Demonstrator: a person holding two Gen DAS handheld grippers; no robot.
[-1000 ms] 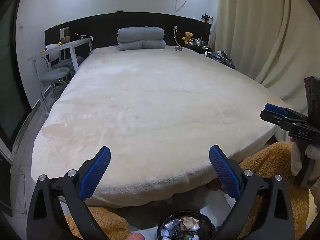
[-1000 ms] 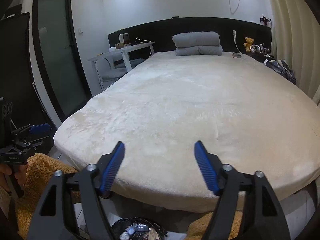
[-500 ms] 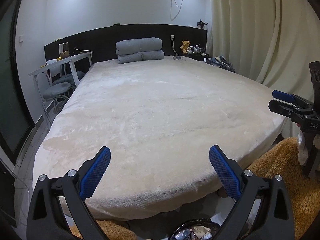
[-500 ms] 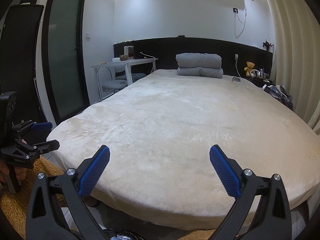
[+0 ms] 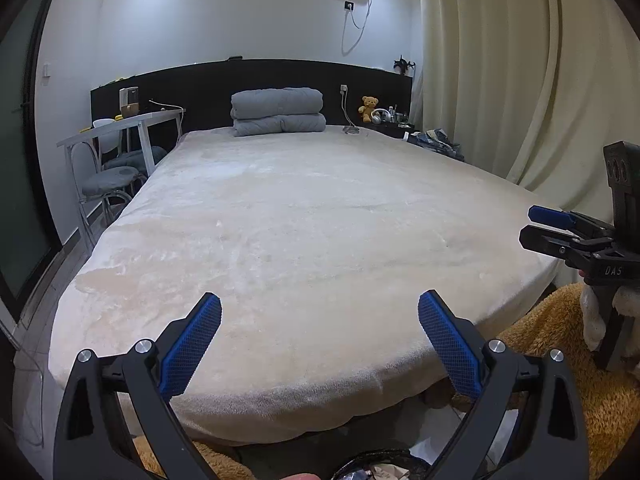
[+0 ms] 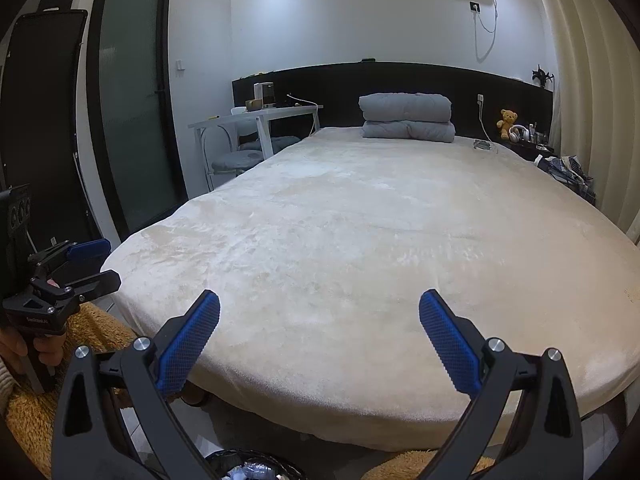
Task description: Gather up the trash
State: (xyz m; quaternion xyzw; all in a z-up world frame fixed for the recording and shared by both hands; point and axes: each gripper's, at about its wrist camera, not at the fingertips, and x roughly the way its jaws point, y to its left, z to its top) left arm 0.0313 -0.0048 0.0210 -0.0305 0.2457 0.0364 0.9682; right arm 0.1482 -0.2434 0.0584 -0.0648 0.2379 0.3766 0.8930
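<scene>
Left wrist view: both grippers held level over the foot of the bed (image 5: 304,220), fingers spread wide, nothing gripped.

Left gripper (image 5: 320,320) and right gripper (image 6: 319,316) pointing toward the headboard; raised since a second ago, so less of the black trash bin (image 5: 380,470) (wrappers inside, on the floor below the bed's edge) showing at the bottom rim.

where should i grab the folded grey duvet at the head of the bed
Grip the folded grey duvet at its rounded front fold, coming level from the foot of the bed. It lies flat in two stacked layers; that bulging edge faces both open grippers, left gripper and right gripper.
</scene>
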